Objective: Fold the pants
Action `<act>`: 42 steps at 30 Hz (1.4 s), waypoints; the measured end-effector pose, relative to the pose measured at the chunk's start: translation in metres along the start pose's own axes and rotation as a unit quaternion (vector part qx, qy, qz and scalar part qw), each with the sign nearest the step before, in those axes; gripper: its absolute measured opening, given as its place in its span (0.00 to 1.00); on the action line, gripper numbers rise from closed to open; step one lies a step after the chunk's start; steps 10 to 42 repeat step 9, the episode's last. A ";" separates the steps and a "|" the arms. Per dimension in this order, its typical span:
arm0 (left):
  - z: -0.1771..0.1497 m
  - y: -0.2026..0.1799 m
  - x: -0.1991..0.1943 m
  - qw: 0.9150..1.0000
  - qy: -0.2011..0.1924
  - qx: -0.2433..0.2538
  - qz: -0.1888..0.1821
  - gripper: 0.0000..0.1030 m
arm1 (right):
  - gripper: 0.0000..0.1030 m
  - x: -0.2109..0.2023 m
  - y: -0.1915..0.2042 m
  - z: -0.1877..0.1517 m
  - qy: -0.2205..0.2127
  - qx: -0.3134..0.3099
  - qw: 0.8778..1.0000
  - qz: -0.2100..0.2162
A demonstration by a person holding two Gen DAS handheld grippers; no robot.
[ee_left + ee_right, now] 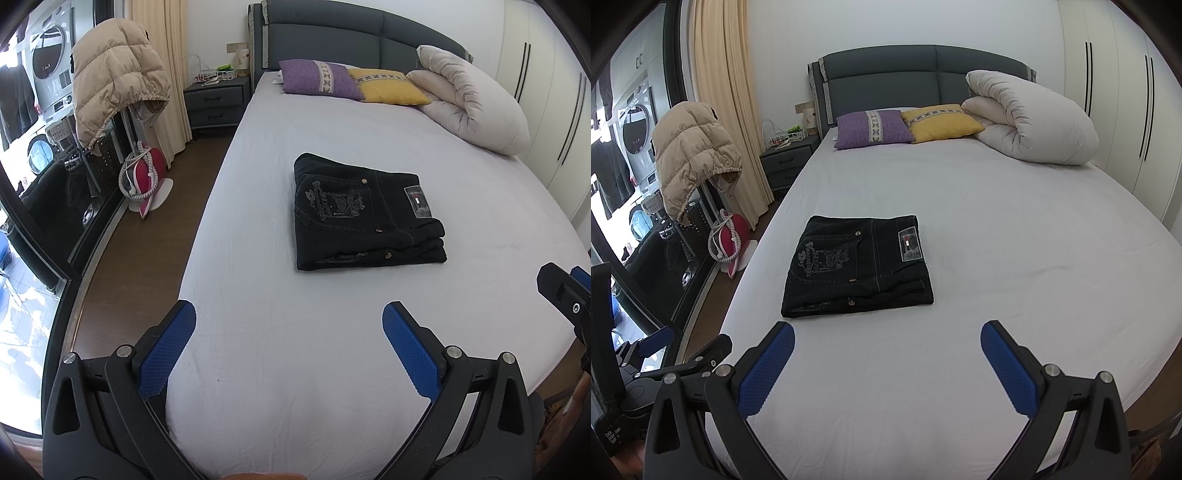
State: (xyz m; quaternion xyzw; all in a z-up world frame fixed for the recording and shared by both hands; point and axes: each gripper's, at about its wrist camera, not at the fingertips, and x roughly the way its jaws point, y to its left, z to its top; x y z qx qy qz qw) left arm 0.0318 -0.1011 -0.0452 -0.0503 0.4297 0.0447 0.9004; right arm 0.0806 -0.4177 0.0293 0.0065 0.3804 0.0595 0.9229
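Note:
Black jeans (365, 218) lie folded into a compact rectangle in the middle of the bed (295, 332), back pocket embroidery and a waistband patch facing up. The right wrist view has the same pants (857, 266) left of centre. My left gripper (288, 314) is open over the bed's foot, well short of the pants, nothing between its blue pads (166, 350). My right gripper (886, 332) is also open and empty, a short way in front of the pants. Part of the right gripper (565, 295) shows at the right edge of the left wrist view.
At the headboard lie a purple pillow (873, 127), a yellow pillow (940, 122) and a rolled white duvet (1030, 118). A nightstand (786, 162), a hung beige puffer jacket (690, 155) and a red iron on the floor (727, 243) are on the left. White wardrobes (1115, 92) line the right.

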 end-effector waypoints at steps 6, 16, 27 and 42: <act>-0.001 0.004 0.000 1.000 0.000 0.005 -0.001 1.00 | 1.00 0.003 0.000 -0.005 0.003 0.000 1.000 0.001; -0.002 0.005 0.001 1.000 -0.002 0.009 0.003 1.00 | 1.00 0.006 -0.001 -0.010 0.005 0.002 1.000 0.002; -0.002 0.005 0.001 1.000 -0.002 0.009 0.003 1.00 | 1.00 0.006 -0.001 -0.010 0.005 0.002 1.000 0.002; -0.002 0.005 0.001 1.000 -0.002 0.009 0.003 1.00 | 1.00 0.006 -0.001 -0.010 0.005 0.002 1.000 0.002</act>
